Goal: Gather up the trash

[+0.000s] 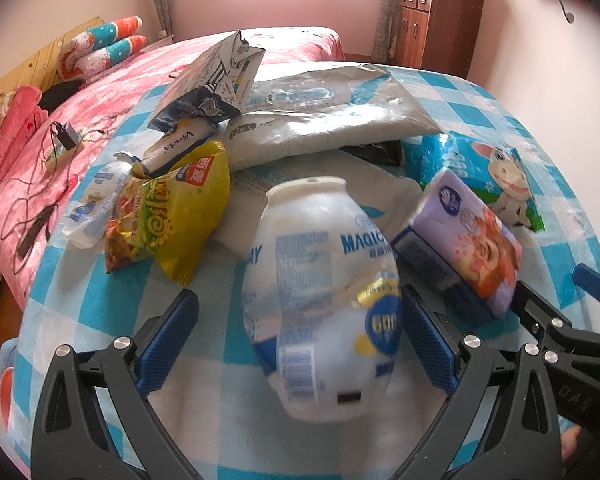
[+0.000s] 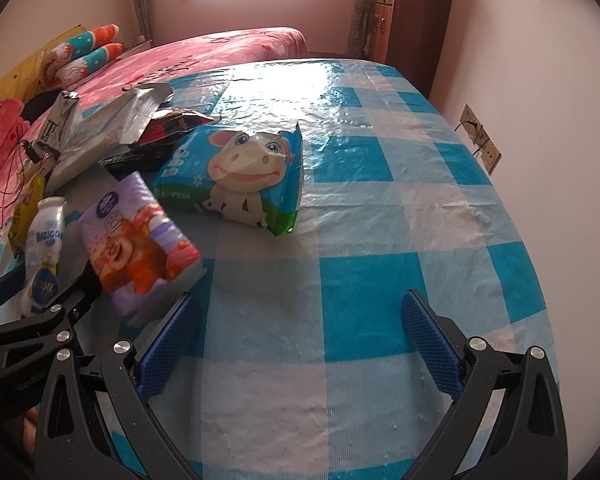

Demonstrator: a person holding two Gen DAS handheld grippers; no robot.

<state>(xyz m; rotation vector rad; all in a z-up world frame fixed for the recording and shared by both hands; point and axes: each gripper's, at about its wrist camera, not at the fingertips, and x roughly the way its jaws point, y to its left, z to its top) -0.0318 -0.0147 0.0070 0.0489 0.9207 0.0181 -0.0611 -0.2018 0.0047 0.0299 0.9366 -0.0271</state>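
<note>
**Left wrist view: white bottle between my spread fingers**

Left wrist view shows my left gripper [image 1: 300, 344] spread wide around a white yogurt-drink bottle [image 1: 320, 300]. Its blue pads stand on either side of the bottle, and I cannot tell whether they touch it. The bottle points neck-first toward the far edge of the surface [image 2: 380, 240], which wears a blue-and-white checked cloth. Just right of it lies a purple tissue pack [image 1: 472, 240], and my right gripper [image 2: 300, 344] is also spread apart, holding nothing, over bare cloth. Left of the bottle sits a yellow snack bag [image 1: 172, 216], near the surface's left edge. Beyond are a grey foil pouch [image 1: 320, 116] and a blue cartoon-cow pack [image 2: 240, 176]. A pink bed [image 1: 100, 92] borders the left edge.
</note>
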